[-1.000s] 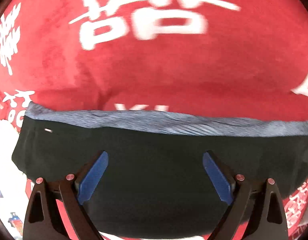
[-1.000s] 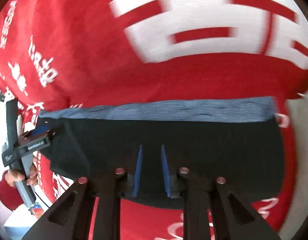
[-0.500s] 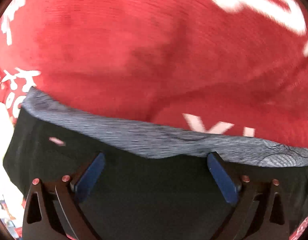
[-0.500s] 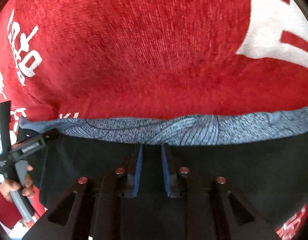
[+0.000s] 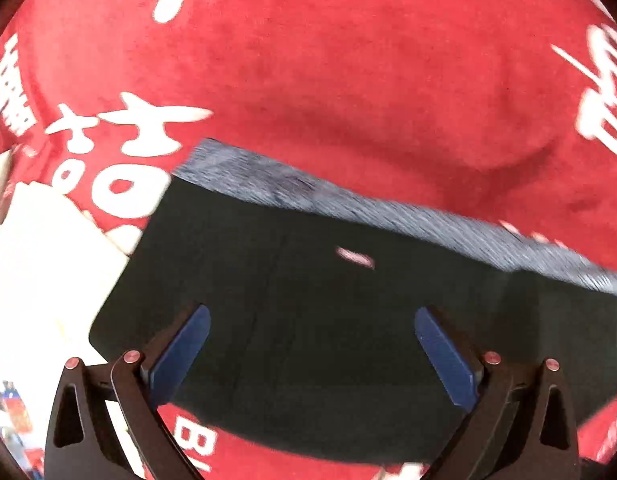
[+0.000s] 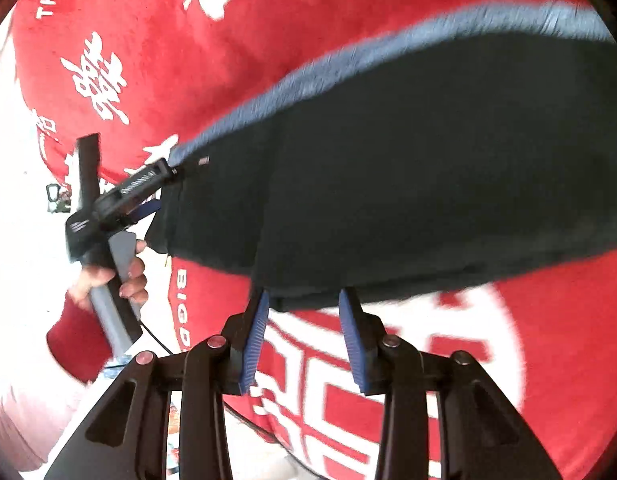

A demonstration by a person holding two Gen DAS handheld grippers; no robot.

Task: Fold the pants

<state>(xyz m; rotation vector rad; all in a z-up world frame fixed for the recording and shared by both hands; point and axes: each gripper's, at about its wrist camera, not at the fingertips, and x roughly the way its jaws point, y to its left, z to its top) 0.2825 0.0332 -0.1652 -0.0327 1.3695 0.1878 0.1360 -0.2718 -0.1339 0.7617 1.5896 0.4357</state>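
The black pants (image 5: 328,320) with a grey-blue patterned waistband (image 5: 348,204) lie folded flat on the red cloth. My left gripper (image 5: 312,352) is open, its blue pads (image 5: 180,352) wide apart above the pants' near-left part. In the right wrist view the pants (image 6: 408,168) fill the upper right. My right gripper (image 6: 304,336) is open, its pads (image 6: 256,344) at the pants' near edge with nothing between them. The left gripper (image 6: 148,200) shows there at the pants' left corner, held by a hand.
A red cloth with white characters (image 5: 348,60) covers the surface; it also shows in the right wrist view (image 6: 156,40). A white area (image 5: 36,272) lies past the cloth's left edge. A thin cable (image 6: 160,340) runs below the hand.
My right gripper has opened and let go of the pants, and has drawn back to their near edge. My left gripper stayed open and shifted left. The pants now lie flat.
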